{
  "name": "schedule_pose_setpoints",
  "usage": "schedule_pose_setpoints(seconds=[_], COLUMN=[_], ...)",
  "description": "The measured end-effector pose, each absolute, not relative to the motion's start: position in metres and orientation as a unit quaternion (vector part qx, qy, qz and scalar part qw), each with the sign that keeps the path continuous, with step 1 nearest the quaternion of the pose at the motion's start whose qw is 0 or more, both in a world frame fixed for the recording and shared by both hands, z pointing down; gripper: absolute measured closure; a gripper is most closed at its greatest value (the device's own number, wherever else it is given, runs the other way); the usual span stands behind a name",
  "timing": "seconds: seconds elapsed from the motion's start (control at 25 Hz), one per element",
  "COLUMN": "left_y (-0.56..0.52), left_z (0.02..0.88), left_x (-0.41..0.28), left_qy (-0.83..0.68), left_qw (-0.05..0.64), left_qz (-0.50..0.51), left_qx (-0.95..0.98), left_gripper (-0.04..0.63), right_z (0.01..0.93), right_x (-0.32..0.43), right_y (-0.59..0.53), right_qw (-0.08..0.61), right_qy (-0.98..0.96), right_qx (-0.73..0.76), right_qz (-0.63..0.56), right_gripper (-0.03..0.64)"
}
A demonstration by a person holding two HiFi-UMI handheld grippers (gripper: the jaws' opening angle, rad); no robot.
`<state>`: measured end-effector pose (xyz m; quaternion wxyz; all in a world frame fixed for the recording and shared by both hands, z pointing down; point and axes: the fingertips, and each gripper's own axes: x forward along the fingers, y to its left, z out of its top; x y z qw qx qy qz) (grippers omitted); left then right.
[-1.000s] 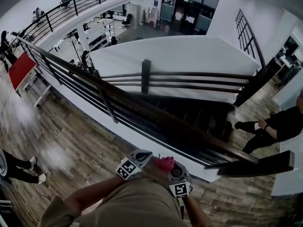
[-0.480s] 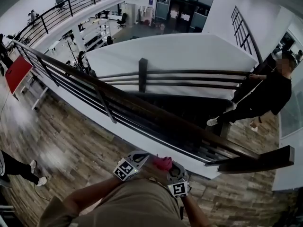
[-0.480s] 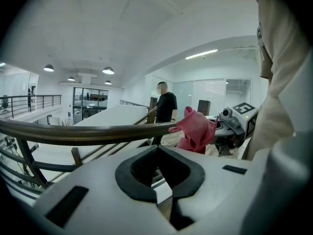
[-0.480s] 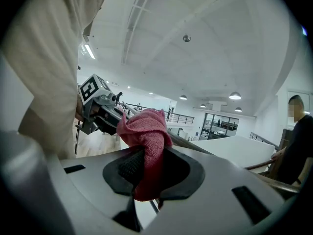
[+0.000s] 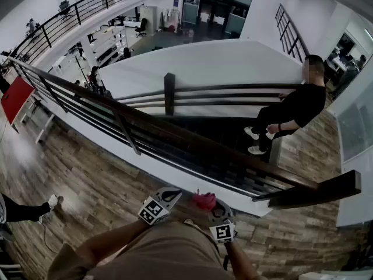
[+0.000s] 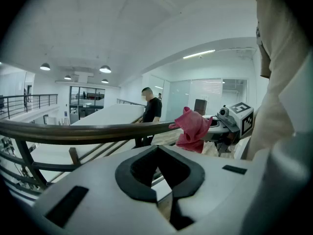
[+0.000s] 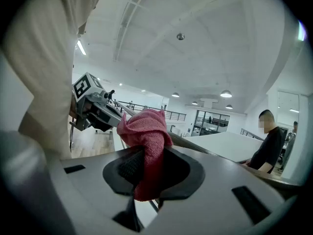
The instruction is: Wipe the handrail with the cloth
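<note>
Mezzanine handrail (image 6: 73,131) ahead — right gripper (image 5: 209,205) clamps pink cloth (image 5: 203,200).

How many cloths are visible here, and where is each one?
1. The pink cloth is clamped in the right tongs, close to the handrail. The left tongs hold nothing. More cloths may be hidden behind the person.
</note>
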<state>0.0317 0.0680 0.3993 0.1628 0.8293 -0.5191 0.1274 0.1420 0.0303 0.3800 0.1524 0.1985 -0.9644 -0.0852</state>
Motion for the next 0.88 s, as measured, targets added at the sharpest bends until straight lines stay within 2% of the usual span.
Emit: schedule_pose_setpoints(seconds=[0.48,0.88], left_y=[0.074,0.101], left_z=[0.405,0.392], left_x=[0.035,0.007], left_qy=[-0.517,-0.527], left_qw=[0.17,0.171], left_qz=[0.127,0.099], left_qx=[0.829,0.827], left_gripper=[0.58,0.58], right_z=[0.375,0.381], right_x=[0.156,0.156], right_y=[0.032,0.042], right_qw=[0.174,0.206], right_qy=[-0.961,-0.956], right_qx=[0.19,0.165], right_qz=[-0.101,-0.125], right_gripper=[0.528,0.528])
